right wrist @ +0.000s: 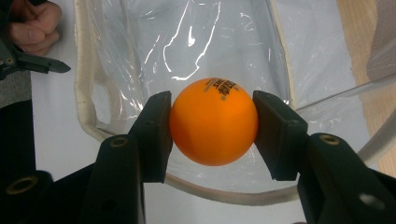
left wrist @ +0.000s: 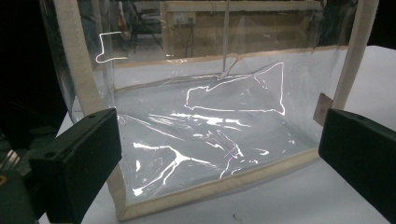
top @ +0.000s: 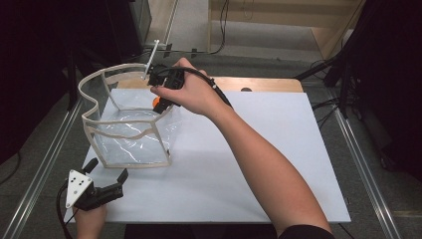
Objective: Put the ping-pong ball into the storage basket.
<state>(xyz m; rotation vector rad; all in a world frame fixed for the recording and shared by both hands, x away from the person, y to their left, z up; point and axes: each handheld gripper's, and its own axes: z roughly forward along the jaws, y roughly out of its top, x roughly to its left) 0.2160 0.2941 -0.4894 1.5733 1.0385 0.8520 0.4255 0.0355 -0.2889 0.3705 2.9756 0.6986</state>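
A: R gripper [right wrist: 212, 128]?
B: Jaws clamped on orange ball [right wrist: 213, 122], above open top of clear bag [top: 130, 132], near its far rim.
A: L gripper [top: 105, 175]?
B: Jaws wide, nothing btwn, just beside bag's near wall on white board [top: 259, 164].

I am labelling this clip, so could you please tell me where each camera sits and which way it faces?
High view: above the person's side, looking forward and down on the white table; both forearms, left tool and right tool show.
Left gripper view: rides the left tool, facing the clear bag level; its two black jaws stand open.
Right gripper view: rides the right tool, looking down into the bag; jaws clamp an orange ball, and the left hand shows.
Shared: the bag appears in all three.
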